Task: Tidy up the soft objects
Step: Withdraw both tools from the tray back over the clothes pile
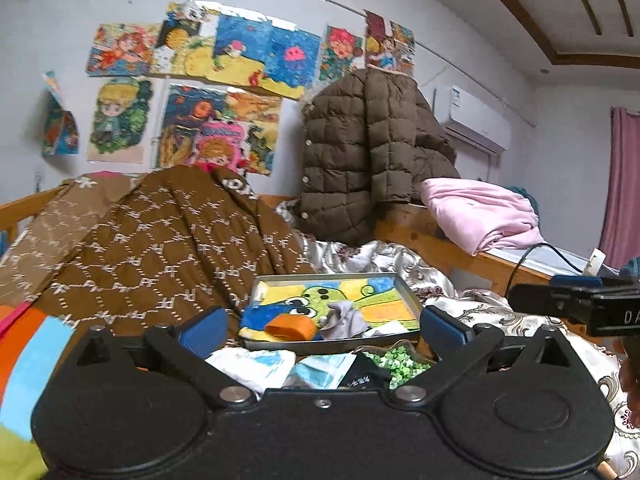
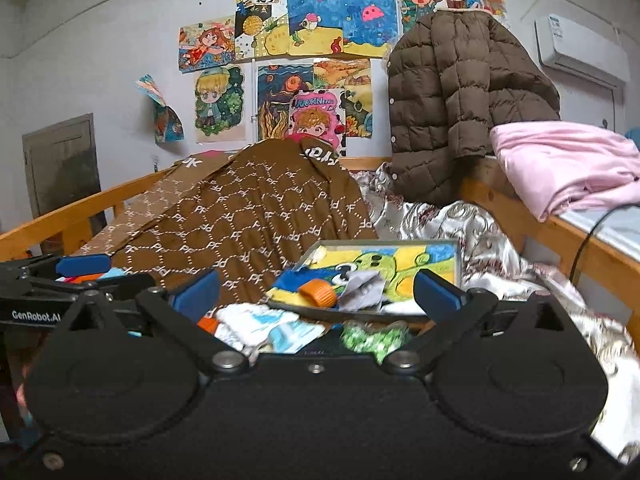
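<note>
Blue-padded, the left gripper (image 1: pixel 322 322) and right gripper (image 2: pixel 316 290) stand fully spread, holding nothing, above the scattered socks (image 2: pixel 260 326).

1. Left gripper (image 1: pixel 322 322): jaws spread wide, blue fingertips (image 1: pixel 206 326) well apart, nothing between the pads.
2. Right gripper (image 2: pixel 318 294): jaws equally wide, blue fingertips (image 2: pixel 438 294) apart, nothing gripped.
3. Both point slightly below level, side by side; each shows at the edge of the other's view.
</note>
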Tool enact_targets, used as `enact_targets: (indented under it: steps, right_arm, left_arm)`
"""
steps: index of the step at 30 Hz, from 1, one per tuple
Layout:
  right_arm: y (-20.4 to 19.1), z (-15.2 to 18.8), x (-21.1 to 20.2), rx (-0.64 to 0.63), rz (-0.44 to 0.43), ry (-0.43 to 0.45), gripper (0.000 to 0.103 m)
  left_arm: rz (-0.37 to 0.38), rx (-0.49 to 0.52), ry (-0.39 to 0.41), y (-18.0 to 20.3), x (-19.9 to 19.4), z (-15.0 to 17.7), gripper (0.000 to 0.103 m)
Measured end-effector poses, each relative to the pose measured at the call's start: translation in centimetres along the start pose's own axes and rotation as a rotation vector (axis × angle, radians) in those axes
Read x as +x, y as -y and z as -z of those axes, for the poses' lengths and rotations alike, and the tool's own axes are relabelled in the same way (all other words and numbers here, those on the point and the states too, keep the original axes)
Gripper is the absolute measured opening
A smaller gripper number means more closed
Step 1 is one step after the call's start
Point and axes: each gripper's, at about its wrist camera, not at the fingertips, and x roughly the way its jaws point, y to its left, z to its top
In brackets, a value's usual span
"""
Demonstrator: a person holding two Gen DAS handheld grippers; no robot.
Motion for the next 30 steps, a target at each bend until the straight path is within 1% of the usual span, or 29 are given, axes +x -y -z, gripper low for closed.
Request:
enact_targets:
  steps: [3, 7, 14, 17, 20, 24, 28, 30]
  right_arm:
    - [-0.3, 1.4, -1.5, 0.009, 0.002, 0.005, 0.102]
    - [-1.0, 3.1, -2.4, -0.001, 0.016, 0.004, 0.102]
    - [-2.1, 6.4, -4.1, 0.015, 0.056, -0.009, 0.102]
    - [-2.0, 7.6, -4.3, 0.035, 0.071, -0.030, 0.102]
    - [-1.8, 8.5, -4.4, 0.068, 0.067, -0.050, 0.102]
    - [-2.0, 10.1, -4.6, 0.084, 0.077, -0.059, 0.102]
    - [-2.5, 11.7, -4.7, 0.054, 0.097, -0.070, 0.102]
    - [-2.5, 12.2, -4.7, 0.054, 0.091, -0.079, 0.102]
  left_arm:
    - [-0.018, 0.003, 0.017, 0.5, -1.7, 1.0, 0.102]
    - [-0.043, 0.015, 0.009, 1.4, -3.5, 2.1, 0.102]
    - [-0.073, 0.028, -0.007, 1.9, -5.1, 3.9, 0.102]
    - [-0.093, 0.004, -0.041, 1.5, -5.2, 4.9, 0.102]
    - [-0.108, -0.031, -0.080, 1.0, -5.1, 5.8, 0.102]
    - [-0.133, -0.063, -0.121, 0.6, -5.2, 6.9, 0.102]
    - [-0.161, -0.050, -0.141, 0.6, -5.5, 7.8, 0.102]
    - [-0.177, -0.046, -0.152, 0.7, -5.6, 8.3, 0.102]
